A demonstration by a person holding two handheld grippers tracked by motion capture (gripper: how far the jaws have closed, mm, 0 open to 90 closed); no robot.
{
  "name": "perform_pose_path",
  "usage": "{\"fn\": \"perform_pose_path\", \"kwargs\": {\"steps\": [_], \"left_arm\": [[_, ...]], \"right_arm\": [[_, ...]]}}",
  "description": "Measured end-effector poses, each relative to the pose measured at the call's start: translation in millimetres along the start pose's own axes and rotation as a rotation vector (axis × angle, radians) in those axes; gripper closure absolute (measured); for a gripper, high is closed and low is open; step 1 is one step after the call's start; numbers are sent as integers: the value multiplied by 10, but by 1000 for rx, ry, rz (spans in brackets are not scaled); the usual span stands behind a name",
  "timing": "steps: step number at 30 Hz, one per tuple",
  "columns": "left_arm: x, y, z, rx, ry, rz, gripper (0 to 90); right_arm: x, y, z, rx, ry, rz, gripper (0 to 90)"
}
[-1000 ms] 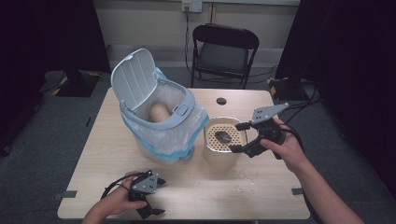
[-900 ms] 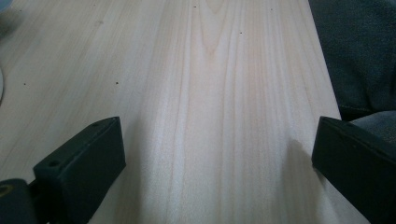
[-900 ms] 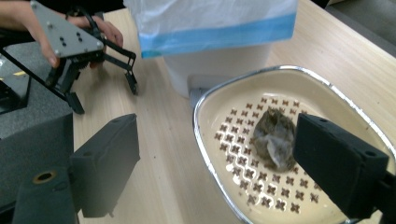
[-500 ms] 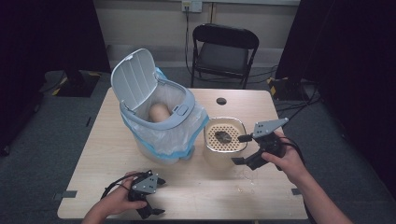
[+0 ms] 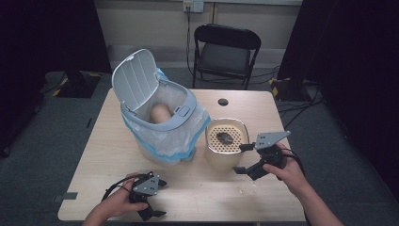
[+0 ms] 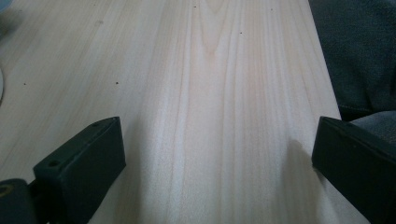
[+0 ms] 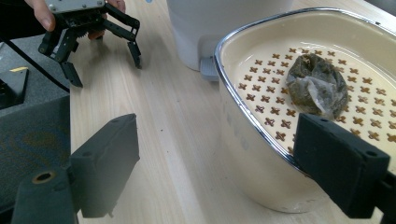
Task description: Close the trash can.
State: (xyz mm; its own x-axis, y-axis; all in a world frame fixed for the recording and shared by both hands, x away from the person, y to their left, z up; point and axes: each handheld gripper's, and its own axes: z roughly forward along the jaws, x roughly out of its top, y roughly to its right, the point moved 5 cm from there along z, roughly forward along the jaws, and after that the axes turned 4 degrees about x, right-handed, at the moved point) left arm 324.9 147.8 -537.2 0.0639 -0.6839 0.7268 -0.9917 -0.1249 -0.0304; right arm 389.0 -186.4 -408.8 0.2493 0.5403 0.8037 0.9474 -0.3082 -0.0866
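Beside cream bin | right tongs lowered, released | left tongs unmoved, released

The high view looks forward and down from the person's side, taking in the whole desk, the bin toward 11 o'clock and a chair beyond at 12. The left gripper view sits low and close over bare wood, looking along its wide-set jaws to the desk edge at 2 o'clock. The right gripper view, also low and near, faces the left gripper at 11 o'clock and the basin at 3; the high view shares both, basin and left gripper.
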Motion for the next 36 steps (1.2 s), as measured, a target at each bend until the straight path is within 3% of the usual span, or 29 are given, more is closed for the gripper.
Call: {"fn": "perform_pose_path", "kwargs": {"steps": [9, 17, 26, 27, 30, 32, 36], "left_arm": [[0, 0, 0, 0, 0, 0, 19], [0, 0, 0, 0, 1, 0, 20], [0, 0, 0, 0, -1, 0, 18], [0, 0, 0, 0, 0, 0, 18], [0, 0, 0, 0, 0, 0, 18], [-1, -4, -2, 1, -4, 4, 14], [-2, -6, -2, 2, -7, 4, 11]], "right_arm": [[37, -65, -94, 15, -3, -16, 143], [-71, -187, -171, 40, -3, -26, 143], [-469, -205, -52, 46, -21, -6, 143], [-584, -176, 6, 32, -23, 5, 143], [-694, -135, 57, 19, -32, 19, 143], [-846, -63, 112, 15, -40, 61, 143], [-989, 17, 141, -14, -50, 84, 143]]}}
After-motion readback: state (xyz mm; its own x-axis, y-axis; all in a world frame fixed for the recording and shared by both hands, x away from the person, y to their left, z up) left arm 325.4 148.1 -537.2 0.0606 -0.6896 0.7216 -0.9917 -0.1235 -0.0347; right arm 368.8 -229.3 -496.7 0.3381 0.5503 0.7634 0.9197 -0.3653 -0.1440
